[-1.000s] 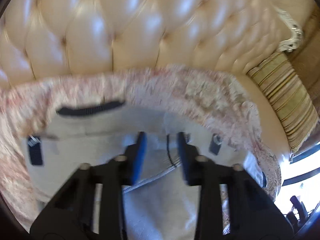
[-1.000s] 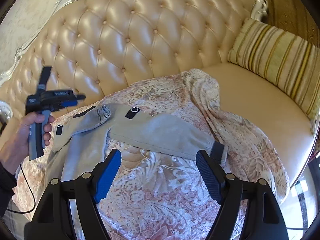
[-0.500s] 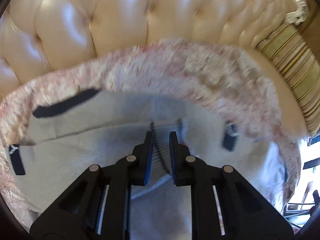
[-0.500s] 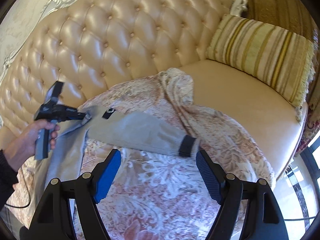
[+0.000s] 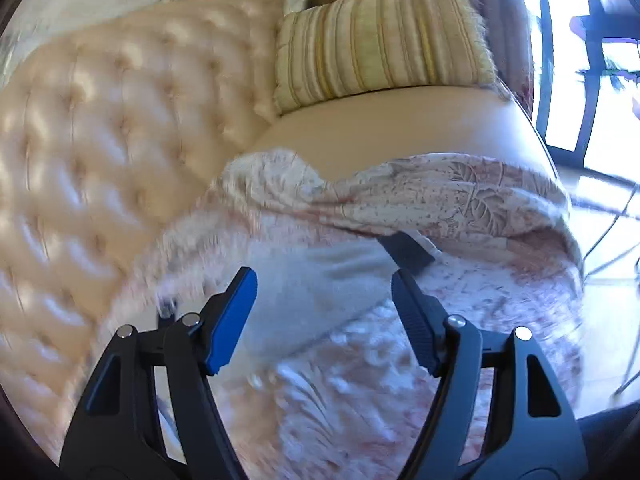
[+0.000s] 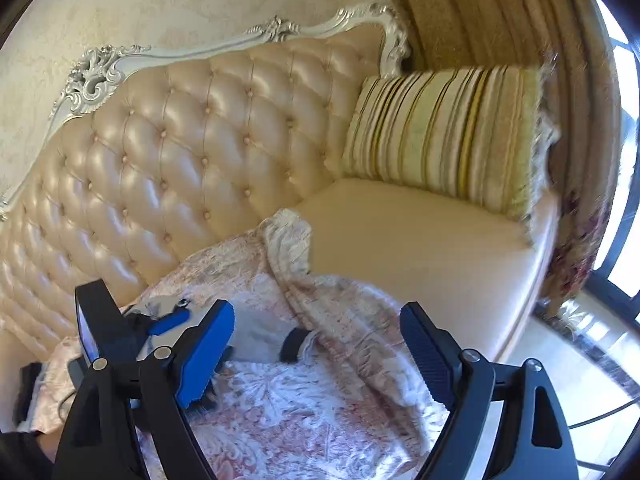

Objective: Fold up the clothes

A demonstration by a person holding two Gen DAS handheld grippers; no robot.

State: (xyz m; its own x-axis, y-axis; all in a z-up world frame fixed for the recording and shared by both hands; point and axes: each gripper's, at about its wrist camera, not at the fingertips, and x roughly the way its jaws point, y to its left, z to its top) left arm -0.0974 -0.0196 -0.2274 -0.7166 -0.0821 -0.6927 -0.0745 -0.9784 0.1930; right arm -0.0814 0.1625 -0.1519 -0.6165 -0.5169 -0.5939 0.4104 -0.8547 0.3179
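One grey sweater sleeve [image 5: 320, 280] with a dark ribbed cuff [image 5: 406, 250] is spread on a pink-and-white patterned throw [image 5: 460, 196] that covers part of a cream tufted sofa [image 5: 100, 140]. In the left wrist view the sleeve is seen between the fingers of the left gripper [image 5: 324, 300], whose jaws are opening; the pads are not pressed on the cloth, though motion blur makes any contact hard to judge. In the right wrist view the cuff [image 6: 294, 344] is laid near a raised fold of the throw [image 6: 320, 292], and the left gripper [image 6: 152, 328] is seen over the sleeve at the lower left. The right gripper [image 6: 318, 344] is held above the throw with its jaws opening and nothing between them. A striped cushion [image 6: 440, 136] is propped at the sofa's far end, well apart from the sweater, before a gold curtain [image 6: 480, 20].
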